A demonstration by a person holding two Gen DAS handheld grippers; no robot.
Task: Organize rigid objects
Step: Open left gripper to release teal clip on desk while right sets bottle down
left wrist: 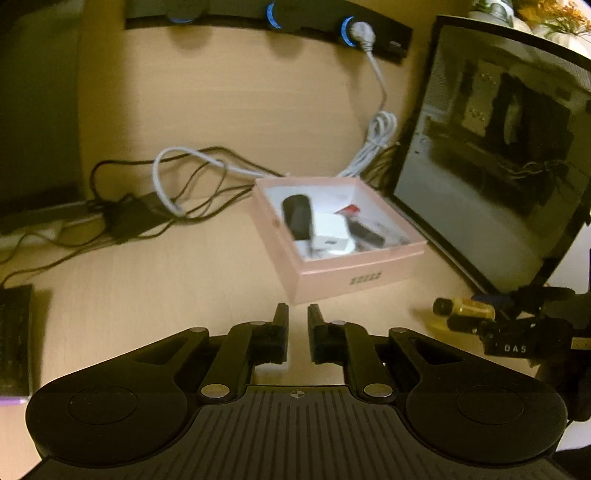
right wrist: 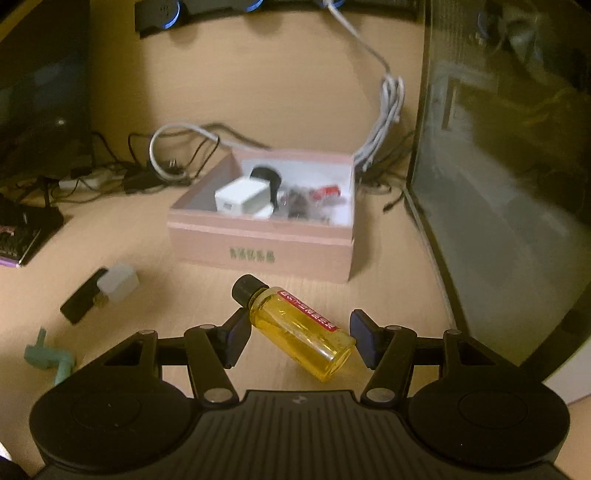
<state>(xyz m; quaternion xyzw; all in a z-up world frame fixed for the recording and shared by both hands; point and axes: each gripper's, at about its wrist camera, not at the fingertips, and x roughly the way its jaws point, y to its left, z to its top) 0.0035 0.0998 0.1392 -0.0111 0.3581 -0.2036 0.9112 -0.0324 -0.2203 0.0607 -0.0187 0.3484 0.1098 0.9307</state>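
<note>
A small yellow bottle [right wrist: 306,334] with a black cap and a red label lies slanted between the fingers of my right gripper [right wrist: 299,332]. The gripper is shut on it and holds it just above the desk. The left wrist view shows the same bottle [left wrist: 467,309] at the far right, with its shadow below it. Ahead stands the open pink box [right wrist: 258,242], [left wrist: 332,275]. It holds a black rounded item [left wrist: 297,216], a white charger block [right wrist: 242,201] and a red-labelled piece. My left gripper [left wrist: 297,316] is shut with nothing between its tips, just short of the box.
A dark screen [left wrist: 491,166] stands on the right beside the box. Tangled cables [left wrist: 177,184] and a power strip [left wrist: 273,18] lie behind. On the left of the desk are a white cube beside a black piece [right wrist: 118,282], a teal plastic part [right wrist: 48,358] and a keyboard edge [left wrist: 14,332].
</note>
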